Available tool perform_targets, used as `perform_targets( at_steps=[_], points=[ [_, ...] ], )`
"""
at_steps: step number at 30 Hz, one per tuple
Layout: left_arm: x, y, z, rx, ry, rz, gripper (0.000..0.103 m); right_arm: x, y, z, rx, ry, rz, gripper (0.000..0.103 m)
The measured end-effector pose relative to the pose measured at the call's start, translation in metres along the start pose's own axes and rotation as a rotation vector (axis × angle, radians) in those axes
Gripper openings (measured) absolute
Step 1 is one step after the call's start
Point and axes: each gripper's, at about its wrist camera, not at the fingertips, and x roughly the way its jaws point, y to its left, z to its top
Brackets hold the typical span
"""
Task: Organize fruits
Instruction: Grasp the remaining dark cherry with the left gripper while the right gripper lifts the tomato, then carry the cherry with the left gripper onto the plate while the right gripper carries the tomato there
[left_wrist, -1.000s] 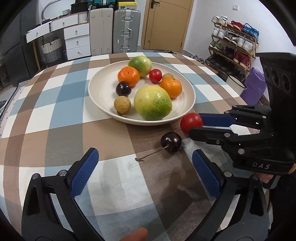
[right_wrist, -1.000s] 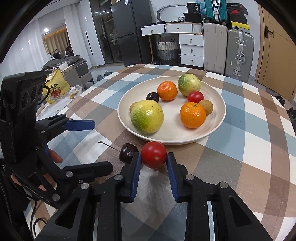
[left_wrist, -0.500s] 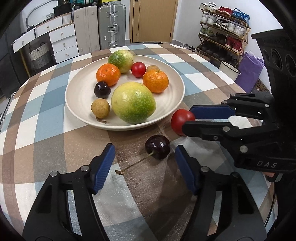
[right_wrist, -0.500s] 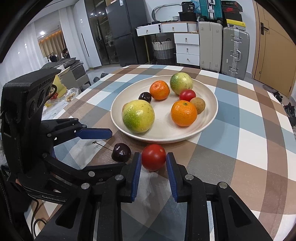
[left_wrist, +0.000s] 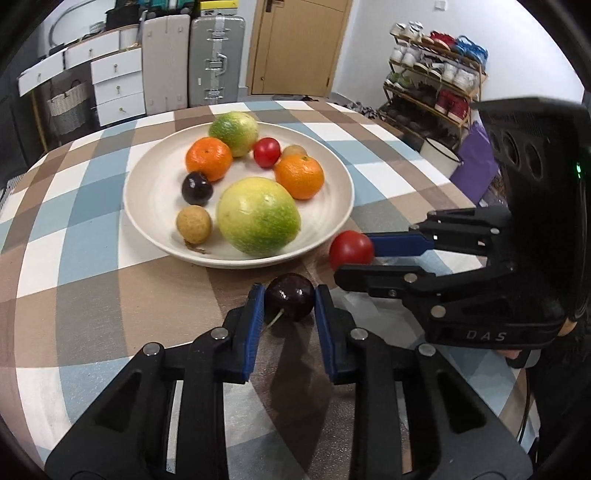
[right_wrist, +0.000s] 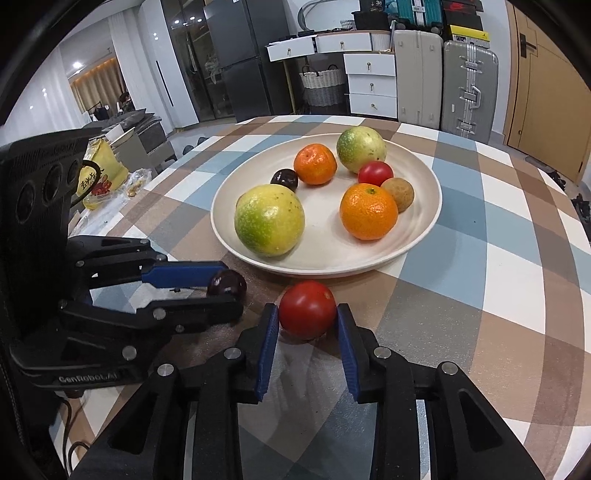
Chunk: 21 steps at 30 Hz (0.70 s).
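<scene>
The left gripper (left_wrist: 289, 301), held low and level, is clamped on the dark cherry (left_wrist: 290, 301) near the plate (left_wrist: 147, 206); beside it, the right gripper (right_wrist: 306, 317) pinches a red tomato (right_wrist: 307, 308) by the table's near edge.

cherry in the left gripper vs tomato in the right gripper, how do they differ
The cherry is dark purple-black; the tomato is bright red. The cherry is smaller and has a thin stem; no stem shows on the tomato. Both are round, glossy, gripped between blue pads and just outside the plate.
</scene>
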Motion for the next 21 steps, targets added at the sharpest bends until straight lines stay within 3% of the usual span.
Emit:
perform_targets(
  at_steps=[21],
  points=[
    [-0.029, -0.004, -0.004, 0.020, -0.084, 0.002, 0.025, -0.024, 0.011, 0.005, -0.041, -0.101, 0.011, 0.030]
  ],
)
